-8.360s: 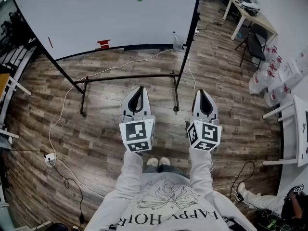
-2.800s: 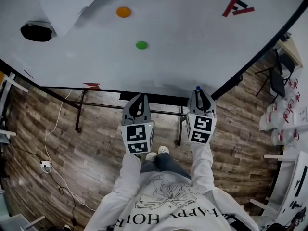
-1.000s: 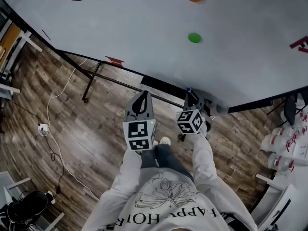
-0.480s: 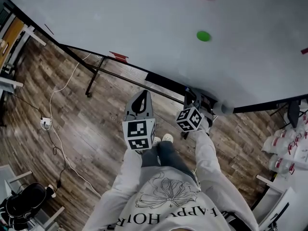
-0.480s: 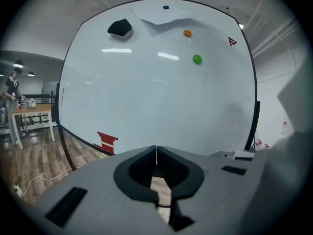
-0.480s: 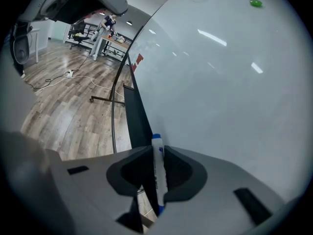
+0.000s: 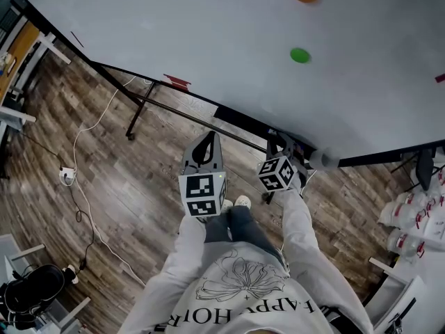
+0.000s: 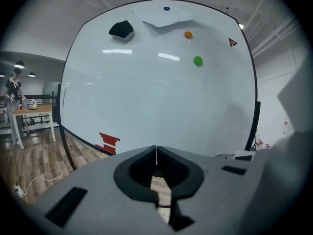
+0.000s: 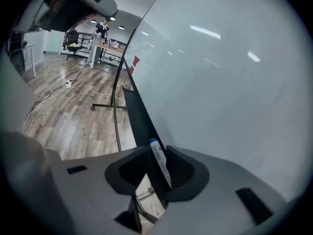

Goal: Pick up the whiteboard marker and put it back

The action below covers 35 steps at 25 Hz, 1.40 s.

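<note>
Item: whiteboard marker (image 9: 160,164). Location: on tray (image 9: 134,106) along whiteboard (image 7: 208,40) lower edge, near tray's right end.

Progress, my reading: pick-up done, put-back nearly done. Left to do: clear jaws and back off.

Right gripper (image 9: 157,148): jaws just been opening, marker between them, gap showing on one side, not pinched.

Left gripper (image 8: 156,148): jaws closed together, empty.

Marker long axis: roughly along tray. Blue end points away from me, toward board's left.
</note>
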Each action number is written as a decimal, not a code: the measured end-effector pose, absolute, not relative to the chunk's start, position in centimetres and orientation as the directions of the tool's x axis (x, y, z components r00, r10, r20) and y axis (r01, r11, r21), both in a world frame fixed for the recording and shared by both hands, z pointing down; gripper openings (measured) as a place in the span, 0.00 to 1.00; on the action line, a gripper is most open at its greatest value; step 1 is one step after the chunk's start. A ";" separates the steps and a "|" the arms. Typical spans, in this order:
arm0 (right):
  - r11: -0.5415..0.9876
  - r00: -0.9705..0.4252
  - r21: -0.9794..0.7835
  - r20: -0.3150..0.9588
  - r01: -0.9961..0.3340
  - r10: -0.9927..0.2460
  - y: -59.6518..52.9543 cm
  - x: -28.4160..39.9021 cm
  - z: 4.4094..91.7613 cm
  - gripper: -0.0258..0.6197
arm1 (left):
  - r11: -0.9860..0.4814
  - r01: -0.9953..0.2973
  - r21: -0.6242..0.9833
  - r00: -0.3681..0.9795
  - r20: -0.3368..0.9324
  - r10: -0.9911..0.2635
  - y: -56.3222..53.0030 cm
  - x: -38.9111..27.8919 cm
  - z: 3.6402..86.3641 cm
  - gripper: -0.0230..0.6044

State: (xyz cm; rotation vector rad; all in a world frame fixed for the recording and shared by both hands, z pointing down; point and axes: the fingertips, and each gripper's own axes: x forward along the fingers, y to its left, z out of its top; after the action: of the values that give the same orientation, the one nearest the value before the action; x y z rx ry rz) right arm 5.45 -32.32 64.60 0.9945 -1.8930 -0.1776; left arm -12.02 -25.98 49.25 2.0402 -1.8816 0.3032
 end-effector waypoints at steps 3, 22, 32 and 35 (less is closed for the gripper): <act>0.639 -0.225 0.485 0.663 -0.597 -0.714 -32.3 5.3 63.4 0.19 | -0.061 -0.992 0.108 0.097 0.378 -0.921 -26.0 -12.1 49.0 0.05; 0.319 -0.238 0.235 0.315 -0.918 -0.918 -30.3 7.7 45.8 0.09 | -0.188 -0.979 0.073 0.201 0.241 -0.949 -26.6 -8.3 42.4 0.05; 0.202 -0.174 0.120 0.212 -0.972 -0.962 -28.3 10.2 42.1 0.07 | -0.243 -0.968 0.056 0.249 0.172 -0.953 -26.6 -6.3 39.4 0.05; 0.181 -0.161 0.093 0.196 -0.979 -0.967 -27.7 11.0 41.6 0.07 | -0.256 -0.965 0.053 0.261 0.162 -0.952 -26.4 -5.7 39.0 0.05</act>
State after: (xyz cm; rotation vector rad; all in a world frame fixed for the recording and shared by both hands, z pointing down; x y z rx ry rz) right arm 10.96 -27.75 41.58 1.8833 -2.2429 0.0819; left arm -5.66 -26.40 39.02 2.3791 -1.8229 0.1451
